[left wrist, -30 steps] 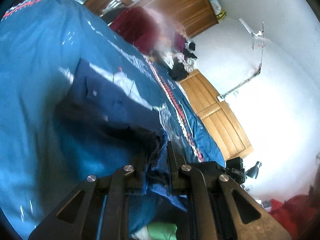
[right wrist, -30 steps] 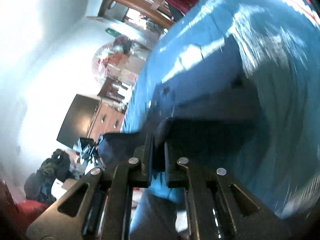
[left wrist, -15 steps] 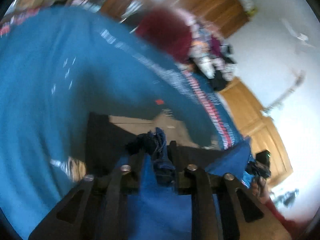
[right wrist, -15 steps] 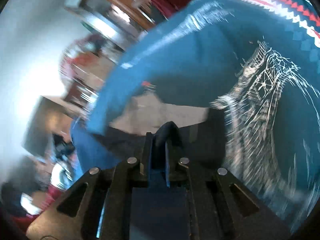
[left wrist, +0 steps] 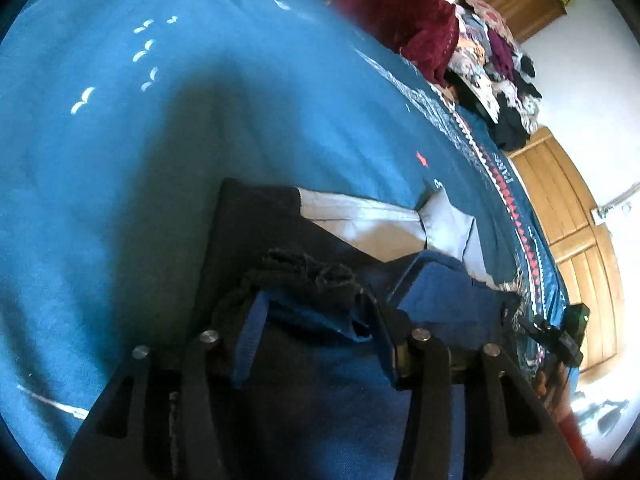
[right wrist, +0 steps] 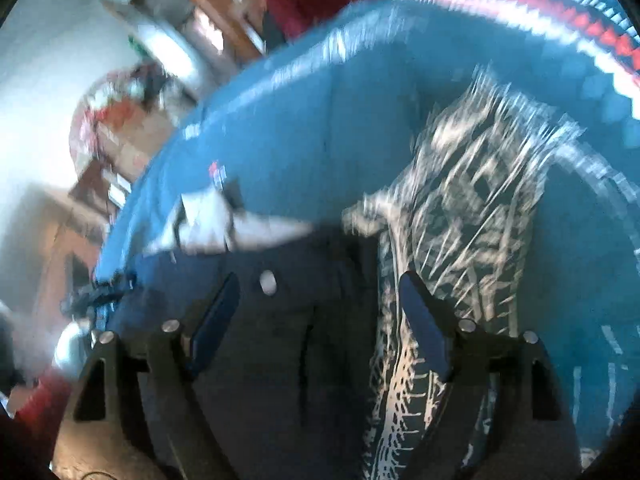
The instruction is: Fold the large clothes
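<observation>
A dark navy garment lies folded on the blue bedspread, with pale lining showing at its far edge. My left gripper stands open; the garment's frayed dark edge is bunched loosely between its blue pads. In the blurred right wrist view my right gripper is wide open just above the same garment, with nothing pinched. Its pale lining shows at the upper left.
A dark red bundle and a pile of mixed clothes sit at the bed's far edge. Wooden doors stand beyond it. A hand with a black device is at the right. White web print covers the bedspread.
Both grippers carried the garment's edge forward over itself and down onto the bed, then opened. The cloth they pinched now lies loose.
</observation>
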Demonstrator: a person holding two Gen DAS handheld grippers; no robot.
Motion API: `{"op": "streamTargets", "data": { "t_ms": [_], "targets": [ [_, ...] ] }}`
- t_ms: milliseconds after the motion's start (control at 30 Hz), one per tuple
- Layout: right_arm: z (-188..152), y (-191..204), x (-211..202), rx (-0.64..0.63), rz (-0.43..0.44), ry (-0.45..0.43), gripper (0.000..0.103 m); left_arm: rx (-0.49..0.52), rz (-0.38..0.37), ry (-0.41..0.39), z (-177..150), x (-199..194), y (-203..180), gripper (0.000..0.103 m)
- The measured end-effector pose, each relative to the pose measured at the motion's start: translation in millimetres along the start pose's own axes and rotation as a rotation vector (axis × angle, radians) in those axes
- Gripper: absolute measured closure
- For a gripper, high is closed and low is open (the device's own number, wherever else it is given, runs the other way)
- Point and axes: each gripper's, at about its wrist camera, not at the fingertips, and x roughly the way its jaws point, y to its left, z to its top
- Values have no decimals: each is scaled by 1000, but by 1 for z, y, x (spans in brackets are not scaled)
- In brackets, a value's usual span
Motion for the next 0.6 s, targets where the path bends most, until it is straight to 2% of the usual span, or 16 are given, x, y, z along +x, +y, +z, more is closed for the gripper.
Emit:
{"op": "streamTargets", "data": {
  "t_ms": [67, 133, 300, 333, 367, 467, 533, 600],
  "targets": [
    [-1, 1, -6, 14, 2, -26, 22, 6, 10, -18, -5, -13, -1, 42],
    [-7, 6, 5, -14, -27, 32, 22, 25, 40, -49, -4, -27, -2, 33],
    [-48, 20, 48, -153, -143, 219, 24, 33, 148, -218, -3, -82, -1, 32],
    [-52, 21, 49, -170, -154, 208, 23, 45, 169, -250, -5, -96, -2, 32],
    [-56, 21, 48, -181, -157, 185, 23, 56, 159, -254, -8, -102, -5, 32],
    [-56, 22, 41, -149, -171, 175, 23, 170, 99, -187, -34, -106, -27, 31],
    [-56, 26, 33, -164, -178, 171, 24, 245, 67, -87, -61, -94, -37, 31],
    [-60, 30, 25, -188, -193, 169, 24, 281, 152, -25, -82, -82, -34, 31]
  ]
}}
